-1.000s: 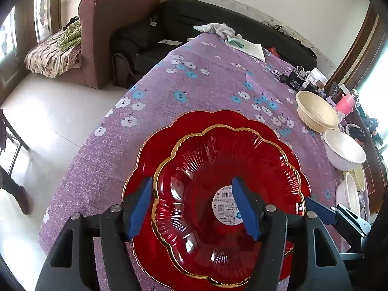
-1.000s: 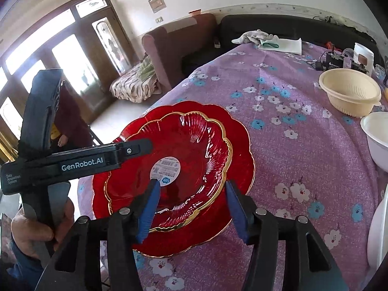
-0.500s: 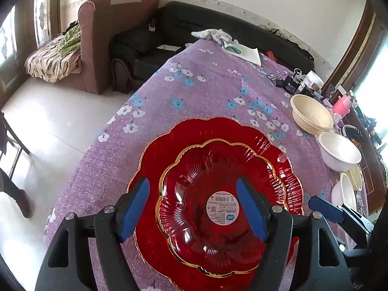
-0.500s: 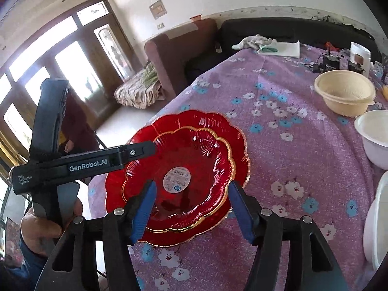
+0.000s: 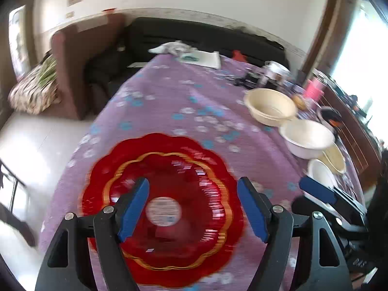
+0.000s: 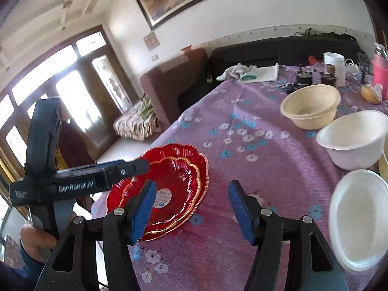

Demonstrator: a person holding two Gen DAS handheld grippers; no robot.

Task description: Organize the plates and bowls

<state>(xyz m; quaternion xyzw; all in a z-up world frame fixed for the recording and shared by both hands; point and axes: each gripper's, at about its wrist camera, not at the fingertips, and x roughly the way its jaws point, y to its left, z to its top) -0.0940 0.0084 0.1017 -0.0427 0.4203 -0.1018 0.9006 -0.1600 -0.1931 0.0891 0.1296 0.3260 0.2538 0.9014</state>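
So both my grippers, left (image 5: 192, 208) and right (image 6: 190, 208), are spread wide, holding nothing. Red plates (image 6: 167, 189) sit nested, bowls (image 6: 311, 106) beyond them. Looks like glass: stiff, slick, chippable, so I'd pinch the scalloped rim.

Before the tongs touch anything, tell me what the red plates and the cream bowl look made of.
Red plates: probably glass or clear hard plastic; glossy, translucent, ribbed, with gold scalloped rims and sharp glints. Cream bowl: looks like matte plastic, dull and opaque, with a moulded lip; ceramic cannot be excluded.
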